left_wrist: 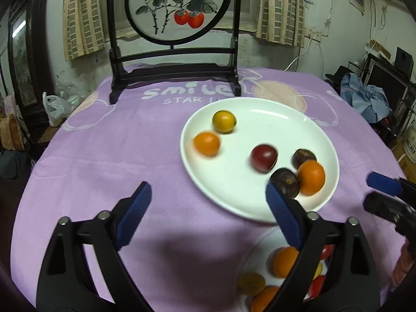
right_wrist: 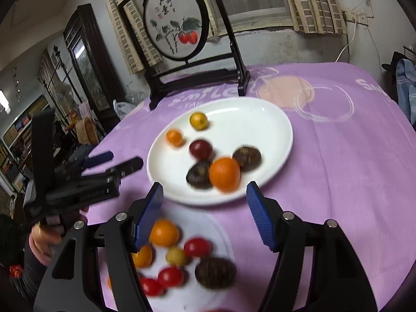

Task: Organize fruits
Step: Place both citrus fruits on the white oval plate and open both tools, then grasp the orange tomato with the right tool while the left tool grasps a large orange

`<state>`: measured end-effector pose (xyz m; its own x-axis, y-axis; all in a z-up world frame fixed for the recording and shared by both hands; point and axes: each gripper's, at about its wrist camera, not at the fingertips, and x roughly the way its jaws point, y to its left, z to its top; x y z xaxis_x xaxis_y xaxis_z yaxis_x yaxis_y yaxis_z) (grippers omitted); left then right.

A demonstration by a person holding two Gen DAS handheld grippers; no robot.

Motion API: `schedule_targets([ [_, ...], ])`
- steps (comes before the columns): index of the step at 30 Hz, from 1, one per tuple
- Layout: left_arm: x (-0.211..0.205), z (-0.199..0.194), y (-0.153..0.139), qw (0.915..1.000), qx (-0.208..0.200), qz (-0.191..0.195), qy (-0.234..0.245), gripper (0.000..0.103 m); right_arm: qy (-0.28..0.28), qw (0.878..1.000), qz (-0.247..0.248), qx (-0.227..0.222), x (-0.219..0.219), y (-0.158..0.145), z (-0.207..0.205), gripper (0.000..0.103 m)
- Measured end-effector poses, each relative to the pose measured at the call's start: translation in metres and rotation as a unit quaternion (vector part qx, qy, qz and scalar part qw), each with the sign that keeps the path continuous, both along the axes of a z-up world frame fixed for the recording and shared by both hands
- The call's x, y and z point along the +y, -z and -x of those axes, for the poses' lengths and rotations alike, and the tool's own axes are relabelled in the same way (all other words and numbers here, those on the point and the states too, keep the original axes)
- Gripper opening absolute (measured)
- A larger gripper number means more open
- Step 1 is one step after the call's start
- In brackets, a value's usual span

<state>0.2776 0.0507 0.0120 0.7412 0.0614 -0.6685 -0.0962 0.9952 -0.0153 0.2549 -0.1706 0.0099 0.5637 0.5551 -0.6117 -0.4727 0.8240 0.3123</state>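
Observation:
A white plate (left_wrist: 299, 119) (right_wrist: 273, 127) on the purple tablecloth holds a yellow fruit (left_wrist: 224, 121), a small orange (left_wrist: 207, 143), a red plum (left_wrist: 263, 158), two dark passion fruits (left_wrist: 303, 157) and a bigger orange (left_wrist: 311, 177) (right_wrist: 225, 174). A nearer clear tray (right_wrist: 215, 223) holds oranges (right_wrist: 164, 233), red tomatoes (right_wrist: 197, 247), a yellow fruit and a dark passion fruit (right_wrist: 215, 273). My left gripper (left_wrist: 208, 202) is open and empty above the cloth left of the plate. My right gripper (right_wrist: 205, 200) is open and empty between plate and tray.
A dark wooden stand with a round persimmon painting (left_wrist: 179, 7) stands at the table's far side. The right gripper shows at the right edge of the left wrist view (left_wrist: 384, 192); the left gripper shows at the left of the right wrist view (right_wrist: 114, 163). Clutter surrounds the table.

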Motion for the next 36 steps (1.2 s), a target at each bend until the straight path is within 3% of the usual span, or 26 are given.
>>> schedule_targets([
  [8,0.005,0.049,0.007,0.9998,0.013,-0.001,0.015,0.098,-0.040,0.995,0.093,0.017,-0.003,0.026,0.053,0.067],
  [13,0.015,0.077,0.011,1.0000,0.001,0.002,-0.002,0.099,-0.070,0.992,0.106,0.017,-0.009,0.036,0.082,0.067],
  [16,0.026,0.088,0.017,0.9997,0.004,0.015,-0.016,0.099,-0.071,0.990,0.117,0.025,-0.010,0.044,0.089,0.067],
  [21,0.045,0.092,0.025,0.9965,0.025,0.075,-0.028,0.099,-0.077,0.988,0.129,0.028,-0.006,0.048,0.091,0.067],
  [27,0.051,0.092,0.027,0.9950,0.025,0.087,-0.042,0.099,-0.067,0.985,0.152,0.035,-0.004,0.057,0.090,0.066],
  [30,0.050,0.093,0.027,0.9953,0.026,0.083,-0.042,0.099,-0.063,0.985,0.157,0.041,-0.005,0.060,0.088,0.059],
  [33,0.050,0.095,0.027,0.9956,0.025,0.080,-0.043,0.099,-0.060,0.985,0.155,0.045,-0.007,0.062,0.086,0.041],
  [36,0.046,0.095,0.030,0.9950,0.037,0.092,-0.015,0.099,-0.059,0.991,0.112,0.054,-0.017,0.059,0.082,0.038],
])
